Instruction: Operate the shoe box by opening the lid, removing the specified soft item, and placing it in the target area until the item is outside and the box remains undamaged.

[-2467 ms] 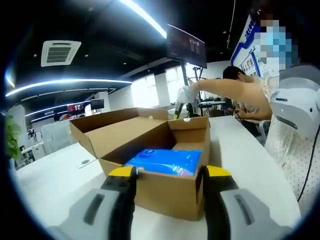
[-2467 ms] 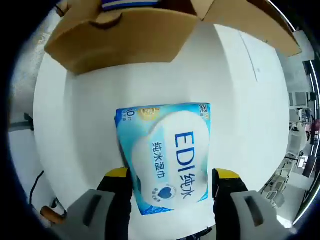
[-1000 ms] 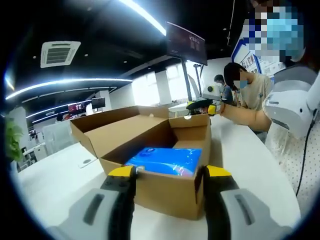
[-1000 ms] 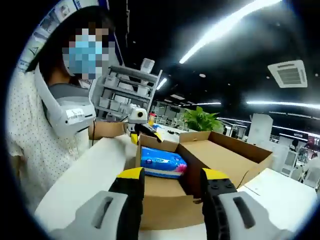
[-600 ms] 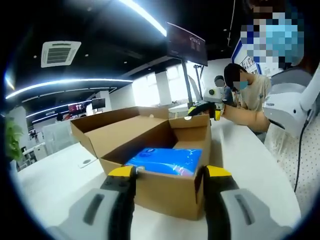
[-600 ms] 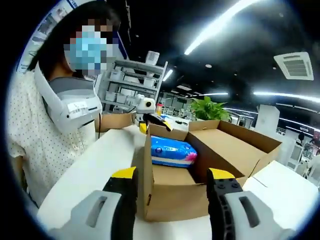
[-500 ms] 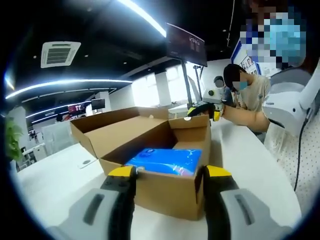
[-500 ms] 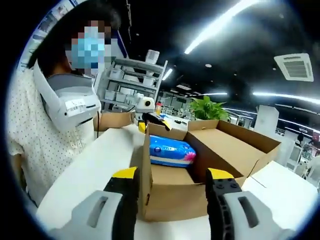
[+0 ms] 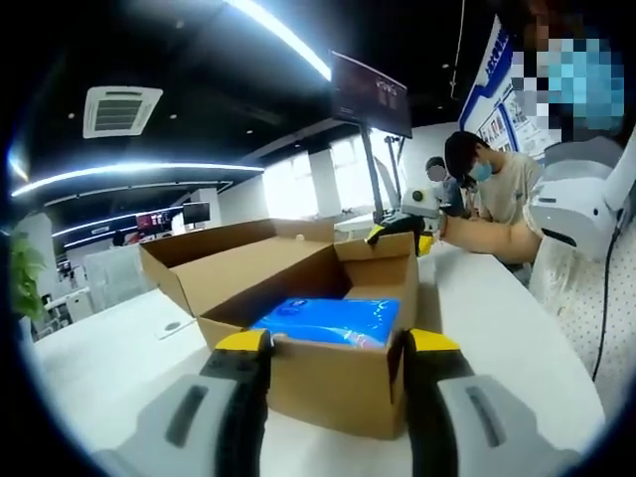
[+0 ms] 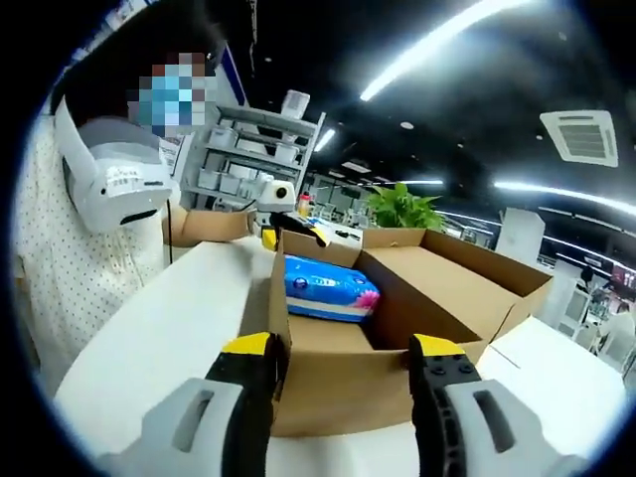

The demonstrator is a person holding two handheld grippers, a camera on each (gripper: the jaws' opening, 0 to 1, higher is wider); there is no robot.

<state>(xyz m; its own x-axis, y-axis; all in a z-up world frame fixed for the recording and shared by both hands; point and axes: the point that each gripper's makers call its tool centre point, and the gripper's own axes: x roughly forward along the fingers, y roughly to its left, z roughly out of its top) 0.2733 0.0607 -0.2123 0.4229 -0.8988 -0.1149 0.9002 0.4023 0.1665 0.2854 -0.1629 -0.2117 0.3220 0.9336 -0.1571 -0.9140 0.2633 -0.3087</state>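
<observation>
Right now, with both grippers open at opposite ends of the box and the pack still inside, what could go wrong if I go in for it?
1. The blue pack lies close behind the box's end wall in the left gripper view; the left gripper coming in low could likely dent that cardboard.
2. The lid flap stands open beside the cavity; the right gripper might snag and crease it.
3. The pack looks soft; a one-sided pinch may let it sag and drag the box along the white table.
</observation>
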